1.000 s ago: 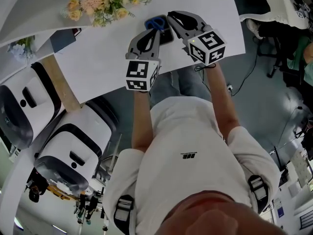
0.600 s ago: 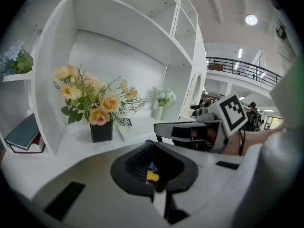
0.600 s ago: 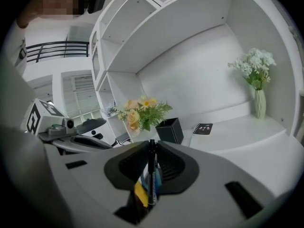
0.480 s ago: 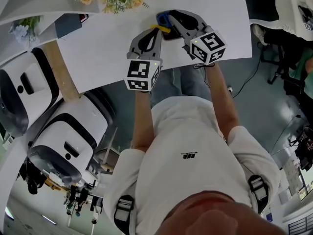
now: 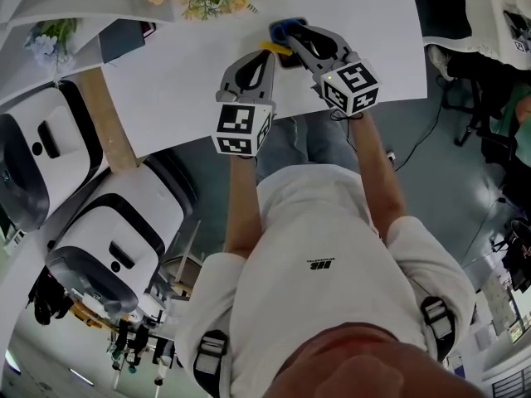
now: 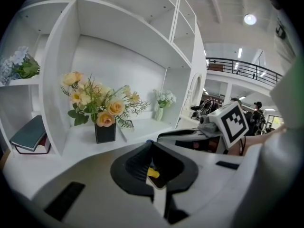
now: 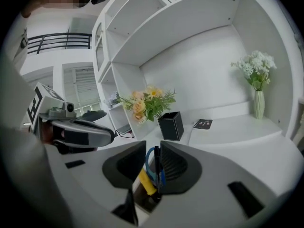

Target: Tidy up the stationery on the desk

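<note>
At desk far edge, between jaws of rt gripper: scissors, blue loops up, seemingly blades-down in dark holder, next to yellow pen-like item. Rt jaws just been opening, pads off, so let go. Lft gripper: pinched near-closed, yellow bit showing in its slot; clamped on what, can't tell. Prob. light, stiff; steel slick & pointed, plastic loops grippier. Best taken across loops or nr pivot, never by tips.
</note>
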